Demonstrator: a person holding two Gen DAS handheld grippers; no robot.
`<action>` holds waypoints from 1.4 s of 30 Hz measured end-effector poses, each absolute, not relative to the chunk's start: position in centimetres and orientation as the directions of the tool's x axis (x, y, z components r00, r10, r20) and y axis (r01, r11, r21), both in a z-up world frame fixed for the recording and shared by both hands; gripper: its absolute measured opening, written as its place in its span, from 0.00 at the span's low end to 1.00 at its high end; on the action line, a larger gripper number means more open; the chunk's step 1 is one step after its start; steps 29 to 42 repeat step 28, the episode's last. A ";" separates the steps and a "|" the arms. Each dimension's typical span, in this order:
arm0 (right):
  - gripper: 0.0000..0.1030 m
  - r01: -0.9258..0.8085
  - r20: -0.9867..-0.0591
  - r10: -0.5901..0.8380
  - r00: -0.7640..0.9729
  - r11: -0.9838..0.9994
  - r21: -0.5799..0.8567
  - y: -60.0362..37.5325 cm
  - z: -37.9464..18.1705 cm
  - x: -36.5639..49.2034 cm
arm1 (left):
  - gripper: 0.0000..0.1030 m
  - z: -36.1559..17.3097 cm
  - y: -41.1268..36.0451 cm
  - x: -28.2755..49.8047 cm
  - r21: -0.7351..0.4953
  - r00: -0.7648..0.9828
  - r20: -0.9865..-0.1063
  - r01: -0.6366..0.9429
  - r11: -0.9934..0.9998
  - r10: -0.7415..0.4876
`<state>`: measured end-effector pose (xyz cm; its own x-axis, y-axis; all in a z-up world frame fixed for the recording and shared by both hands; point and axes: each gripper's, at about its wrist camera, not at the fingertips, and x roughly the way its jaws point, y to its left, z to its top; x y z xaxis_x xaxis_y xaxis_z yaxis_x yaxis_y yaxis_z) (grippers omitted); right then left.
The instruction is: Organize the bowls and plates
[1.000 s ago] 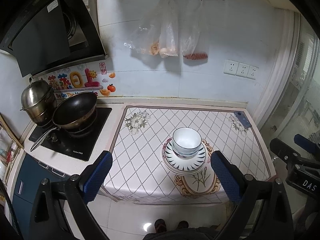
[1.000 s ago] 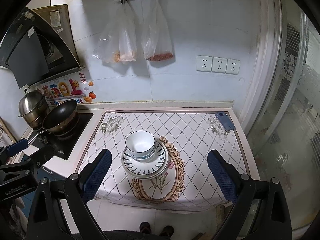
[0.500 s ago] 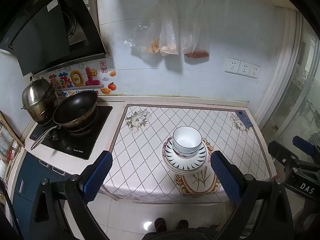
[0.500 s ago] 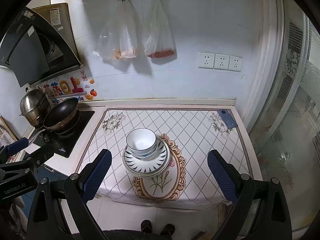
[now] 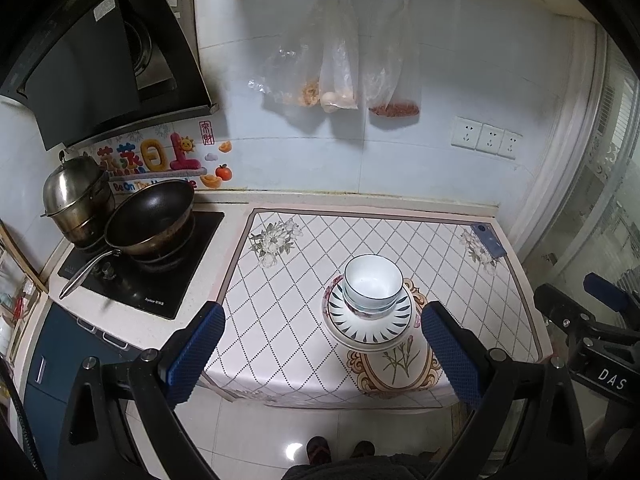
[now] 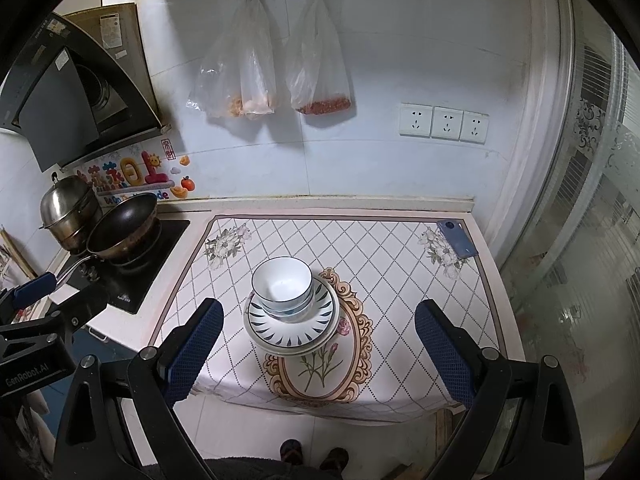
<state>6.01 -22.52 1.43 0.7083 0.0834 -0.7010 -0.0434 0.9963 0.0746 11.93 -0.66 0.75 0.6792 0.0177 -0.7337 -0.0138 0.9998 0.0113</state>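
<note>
So we've got both grippers held up high over the counter, nowhere near the dishes. Our left gripper [image 5: 320, 320] has its blue pads spread wide with nothing between them, and the right gripper [image 6: 318, 320] is the same, jaws wide apart and empty.

The dishes are all in one stack near the front edge of the patterned tablecloth [image 5: 312, 240]. On the bottom there's a pair of plates [image 6: 294, 326], the top one with a dark dash pattern around the rim, a plain one peeking out underneath. Sitting in the middle of those are the bowls [image 6: 282, 286], white inside with a thin dark rim. It looks like more than one nested together, but we can't tell exactly how many. The stack partly covers the floral oval printed on the cloth.

Off to the left, well apart from the stack, there's a black wok [image 5: 150, 214] on the stove [image 5: 160, 280], with a steel pot [image 5: 74, 196] just behind it. A blue phone [image 6: 456, 238] lies at the far right corner of the cloth. Plastic bags [image 6: 276, 68] hang from a wall rail, beside some outlets [image 6: 444, 122].
</note>
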 end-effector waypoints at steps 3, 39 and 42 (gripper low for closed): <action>0.96 -0.044 -0.701 0.084 0.708 0.996 0.075 -22.5 1.4 6.1 | 0.98 0.7 -0.7 12.1 0.011 0.678 -0.735 -0.012 1.000 0.017; 0.96 -0.047 -0.704 0.085 0.705 0.996 0.074 -22.5 1.3 6.6 | 0.98 0.4 -0.9 12.9 0.012 0.674 -0.738 -0.004 1.000 0.012; 0.96 -0.047 -0.704 0.085 0.705 0.996 0.074 -22.5 1.3 6.6 | 0.98 0.4 -0.9 12.9 0.012 0.674 -0.738 -0.004 1.000 0.012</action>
